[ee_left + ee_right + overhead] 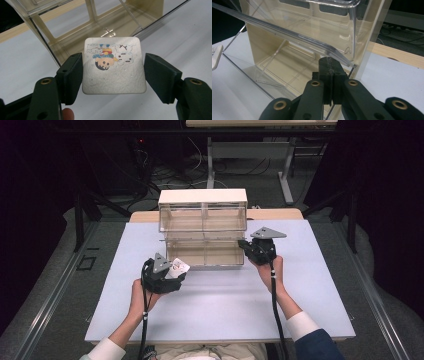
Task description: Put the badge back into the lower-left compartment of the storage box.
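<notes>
**Two grippers busy: a card in one, the bin front on the other**

One small white card [114, 65] sits between the pads of my left gripper [113, 75], held by its two opposite side edges. I judge it light and thin, a flat square with rounded corners and a slightly pebbled face bearing a cartoon print; it looks stiff enough not to droop, yet a hard squeeze could bow it. Edge-on is the right hold, low on the sides, leaving the far edge free to lead into the bin. The jaws stand fairly narrow, set to the card's width, and the right-hand pad looks barely in contact, so I would not trust a quick swing.

From the high view the card [179, 267] pokes forward out of the left gripper [172, 274], just in front of the clear drawer unit [202, 227], near the lower left compartment. My right gripper [329, 75] is fully closed, its tips at the tilted-out clear bin front [287, 33], apparently at its rim.
</notes>
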A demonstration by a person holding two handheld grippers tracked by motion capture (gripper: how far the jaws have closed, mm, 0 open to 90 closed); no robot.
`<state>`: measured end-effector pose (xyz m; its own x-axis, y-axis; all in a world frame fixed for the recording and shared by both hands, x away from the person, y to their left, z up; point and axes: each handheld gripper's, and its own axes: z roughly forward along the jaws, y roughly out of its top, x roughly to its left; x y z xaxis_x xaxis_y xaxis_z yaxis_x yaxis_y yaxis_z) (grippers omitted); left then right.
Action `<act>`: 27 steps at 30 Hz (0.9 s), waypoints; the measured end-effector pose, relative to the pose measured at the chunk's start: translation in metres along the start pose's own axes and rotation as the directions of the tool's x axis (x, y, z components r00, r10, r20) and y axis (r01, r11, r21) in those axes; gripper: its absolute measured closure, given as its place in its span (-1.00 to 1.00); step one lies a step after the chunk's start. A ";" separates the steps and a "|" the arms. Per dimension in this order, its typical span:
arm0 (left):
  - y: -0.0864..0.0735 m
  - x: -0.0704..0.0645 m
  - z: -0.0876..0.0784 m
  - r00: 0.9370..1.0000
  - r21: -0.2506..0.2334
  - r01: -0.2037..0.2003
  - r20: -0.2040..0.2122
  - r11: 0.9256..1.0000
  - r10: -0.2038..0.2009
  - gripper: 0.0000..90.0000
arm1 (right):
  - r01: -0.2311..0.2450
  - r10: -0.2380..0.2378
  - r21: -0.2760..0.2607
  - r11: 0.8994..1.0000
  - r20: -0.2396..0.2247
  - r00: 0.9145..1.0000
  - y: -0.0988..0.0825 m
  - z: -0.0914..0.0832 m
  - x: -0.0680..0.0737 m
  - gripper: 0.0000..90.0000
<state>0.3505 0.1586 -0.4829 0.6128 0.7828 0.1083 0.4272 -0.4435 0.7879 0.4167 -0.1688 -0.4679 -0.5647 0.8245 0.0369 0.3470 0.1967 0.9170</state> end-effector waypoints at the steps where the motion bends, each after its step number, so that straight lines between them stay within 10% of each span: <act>1: 0.000 0.000 0.000 1.000 0.003 -0.001 -0.001 1.000 0.001 -0.25 | 0.001 -0.001 0.000 1.000 0.001 1.000 0.000 0.000 0.000 1.00; 27: 0.011 0.005 0.014 0.999 -0.021 0.014 -0.032 1.000 -0.015 -0.25 | 0.000 0.000 0.001 1.000 0.000 1.000 0.000 0.000 0.000 1.00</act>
<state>0.3675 0.1514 -0.4818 0.5848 0.8028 0.1163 0.4218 -0.4235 0.8017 0.4167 -0.1688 -0.4680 -0.5650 0.8242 0.0371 0.3477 0.1970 0.9167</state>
